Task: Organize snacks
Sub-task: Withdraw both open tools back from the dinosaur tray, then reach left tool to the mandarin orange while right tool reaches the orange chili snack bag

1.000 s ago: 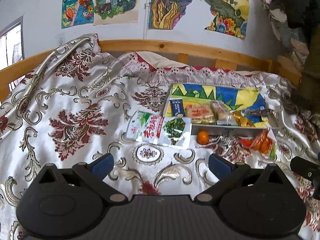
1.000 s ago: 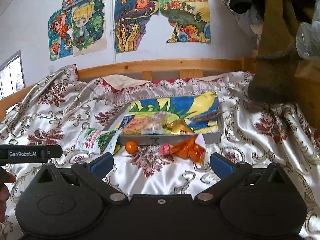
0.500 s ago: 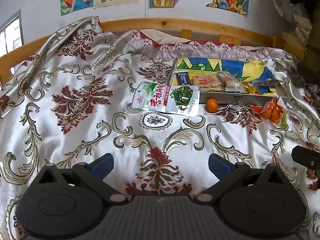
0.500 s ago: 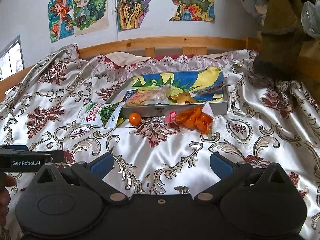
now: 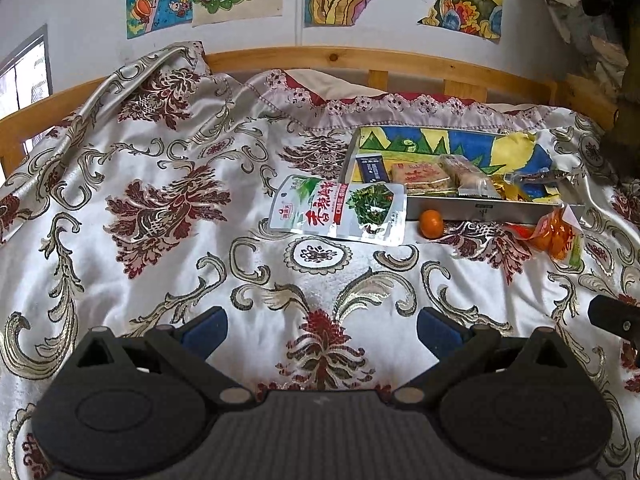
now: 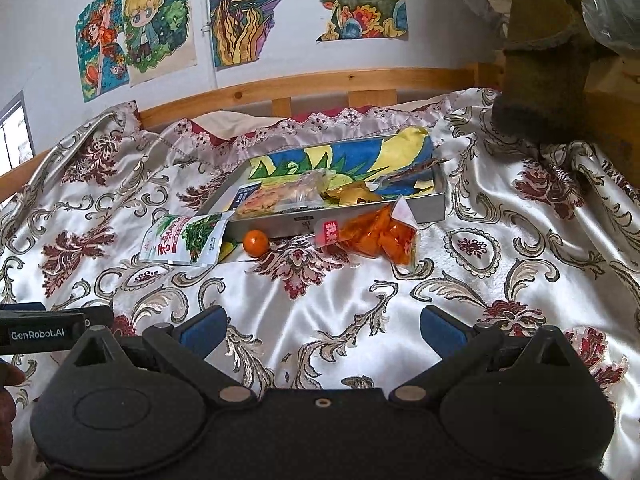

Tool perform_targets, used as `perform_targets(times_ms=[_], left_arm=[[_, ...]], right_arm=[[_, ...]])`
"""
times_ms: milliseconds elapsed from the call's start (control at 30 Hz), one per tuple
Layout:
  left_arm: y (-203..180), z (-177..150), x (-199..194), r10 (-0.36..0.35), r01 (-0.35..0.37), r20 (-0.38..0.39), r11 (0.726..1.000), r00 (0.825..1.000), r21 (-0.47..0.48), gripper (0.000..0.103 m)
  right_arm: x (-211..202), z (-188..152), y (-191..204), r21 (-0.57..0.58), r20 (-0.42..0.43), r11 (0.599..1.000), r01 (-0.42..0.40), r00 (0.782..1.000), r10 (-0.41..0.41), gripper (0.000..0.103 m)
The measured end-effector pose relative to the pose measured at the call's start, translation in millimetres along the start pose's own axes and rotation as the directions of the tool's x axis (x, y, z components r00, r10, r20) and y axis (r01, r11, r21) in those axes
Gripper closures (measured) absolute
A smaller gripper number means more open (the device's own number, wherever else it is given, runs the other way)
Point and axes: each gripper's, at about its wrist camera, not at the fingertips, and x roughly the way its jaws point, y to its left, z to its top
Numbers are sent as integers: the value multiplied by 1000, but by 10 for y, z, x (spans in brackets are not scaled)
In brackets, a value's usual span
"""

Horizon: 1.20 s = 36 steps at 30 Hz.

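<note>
Satin bedspread with maroon flowers (image 5: 168, 208) over a wooden-railed bed (image 5: 360, 58), colourful drawings (image 6: 256, 12) on white wall. Grey metal tray (image 6: 432, 204) of snacks mid-bed; green-and-white snack pouch (image 5: 340, 208), small orange fruit (image 6: 256, 242) and orange snack bag (image 6: 372, 238) just before it. Left tool (image 5: 322, 330) and right tool (image 6: 322, 330) both released, spread wide, empty above the bedspread.

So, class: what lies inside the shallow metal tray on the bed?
Inside the shallow metal tray: a colourful painted sheet, a dark blue packet and several wrapped snacks. The tray floor beneath stays hidden.

"GenRobot.AI" on left gripper (image 6: 44, 334)
</note>
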Motion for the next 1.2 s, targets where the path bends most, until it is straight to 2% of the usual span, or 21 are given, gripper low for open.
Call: perform_targets(times_ms=[333, 567, 900, 1033, 1200], left_arm=[[5, 5, 60, 4, -4, 21, 1000, 1000, -4, 0], [13, 8, 101, -1, 2, 38, 1000, 999, -23, 0], [-34, 131, 309, -11, 11, 54, 1000, 998, -7, 0], [-81, 234, 431, -49, 49, 55, 999, 997, 4, 0], [-167, 387, 666, -144, 139, 70, 988, 987, 65, 0]], right_arm=[[30, -10, -24, 30, 39, 1000, -6, 999, 5, 1], [92, -7, -21, 37, 32, 999, 2, 999, -4, 1], [314, 206, -11, 67, 66, 998, -16, 998, 11, 1], [452, 352, -26, 85, 77, 996, -30, 997, 24, 1], [640, 520, -116, 137, 80, 990, -32, 997, 21, 1]])
